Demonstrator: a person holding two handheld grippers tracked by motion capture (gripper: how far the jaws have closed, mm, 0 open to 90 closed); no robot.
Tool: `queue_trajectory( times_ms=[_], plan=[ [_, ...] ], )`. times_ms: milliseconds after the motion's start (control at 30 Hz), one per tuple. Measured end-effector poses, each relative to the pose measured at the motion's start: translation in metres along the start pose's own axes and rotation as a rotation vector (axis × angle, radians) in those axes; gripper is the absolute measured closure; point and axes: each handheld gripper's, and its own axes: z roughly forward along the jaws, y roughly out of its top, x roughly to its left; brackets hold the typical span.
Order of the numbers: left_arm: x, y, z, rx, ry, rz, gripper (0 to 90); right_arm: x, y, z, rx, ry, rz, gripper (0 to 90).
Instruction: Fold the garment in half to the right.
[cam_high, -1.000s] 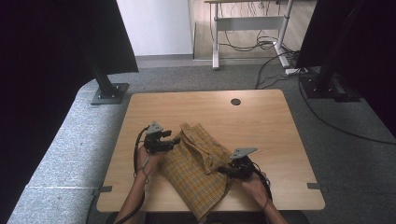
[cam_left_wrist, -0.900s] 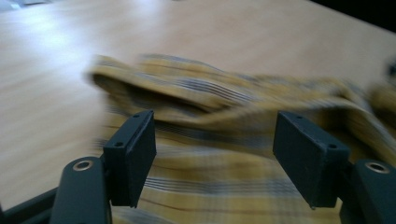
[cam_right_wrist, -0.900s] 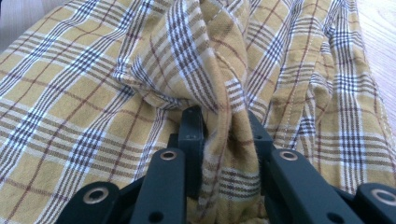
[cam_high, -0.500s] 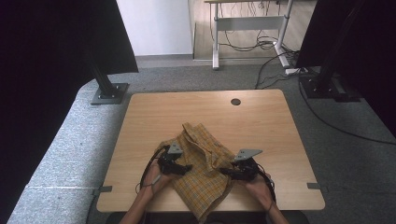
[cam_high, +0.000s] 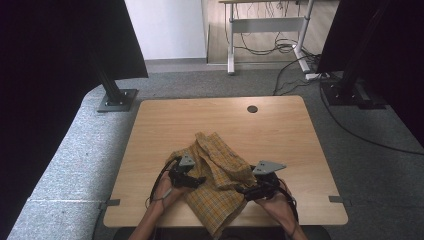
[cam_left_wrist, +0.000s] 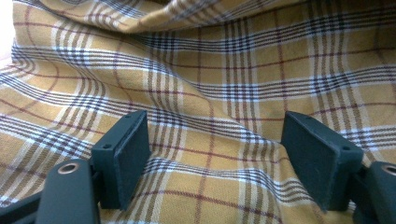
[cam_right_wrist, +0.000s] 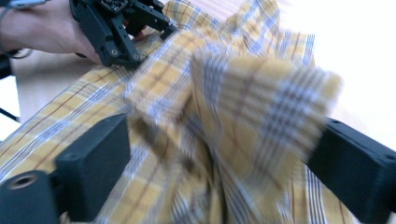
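Note:
A yellow plaid cloth (cam_high: 220, 167) lies rumpled on the front half of the wooden table (cam_high: 280, 130), one end hanging over the near edge. My left gripper (cam_high: 196, 181) rests low on the cloth's left part. In the left gripper view its jaws (cam_left_wrist: 215, 161) stand wide apart after opening a little, with flat cloth (cam_left_wrist: 210, 70) beneath and nothing pinched. My right gripper (cam_high: 243, 190) is at the cloth's right side. Its jaws (cam_right_wrist: 215, 163) have just been opening, and a blurred raised fold of cloth (cam_right_wrist: 252, 107) stands loose between them. The left gripper (cam_right_wrist: 116, 28) shows beyond it.
A round cable hole (cam_high: 252, 108) sits near the table's far edge. Bare wood stretches across the far half and right side. On the carpet stand a black stand base (cam_high: 117, 100) at far left and a desk frame with cables (cam_high: 265, 30) behind.
The left gripper moved right and down from the cloth's left edge onto the cloth. The right gripper's jaws spread and let go of the fold, and the hand rose slightly.

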Motion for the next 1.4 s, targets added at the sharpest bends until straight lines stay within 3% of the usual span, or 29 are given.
queue_trajectory(
  times_ms=[100, 167, 333, 367, 533, 633, 700, 833, 1067, 1233, 1400],
  plan=[
    [0.000, 0.000, 0.000, 0.002, 0.001, -0.001, 24.1, 0.010, 0.010, 0.015, 0.014, -0.030, -0.060, 2.6],
    [-0.001, 0.000, 0.000, 0.001, 0.002, -0.002, 24.1, 0.013, 0.012, 0.029, 0.022, -0.024, -0.083, 0.7],
    [-0.001, -0.001, -0.001, 0.002, 0.003, 0.000, 24.1, 0.009, 0.002, 0.062, 0.136, -0.064, -0.160, 2.7],
    [-0.001, -0.001, -0.001, 0.005, 0.003, 0.000, 24.2, 0.007, -0.001, 0.064, 0.136, -0.078, -0.168, 4.7],
    [-0.002, 0.000, -0.001, 0.008, 0.005, -0.002, 24.4, -0.006, -0.002, 0.047, 0.053, -0.180, -0.125, 9.2],
    [-0.002, 0.000, -0.001, 0.009, 0.007, -0.002, 24.4, -0.020, -0.005, 0.035, 0.018, -0.207, -0.045, 9.2],
    [-0.002, 0.000, -0.001, 0.009, 0.005, -0.001, 24.4, -0.030, -0.009, 0.028, 0.022, -0.241, -0.016, 9.3],
    [-0.002, 0.000, -0.001, 0.008, 0.005, -0.001, 24.4, -0.050, -0.022, 0.012, 0.011, -0.224, 0.090, 8.7],
    [-0.002, 0.000, -0.001, 0.011, 0.006, 0.001, 24.3, -0.072, -0.042, -0.029, 0.028, -0.281, 0.167, 9.1],
    [-0.002, 0.001, -0.001, 0.014, 0.006, -0.002, 23.8, -0.074, -0.036, -0.050, -0.046, -0.252, 0.211, 9.1],
    [-0.002, 0.001, -0.002, 0.004, 0.016, -0.010, 21.3, -0.059, -0.010, -0.035, -0.071, -0.164, 0.151, 8.4]
  ],
)
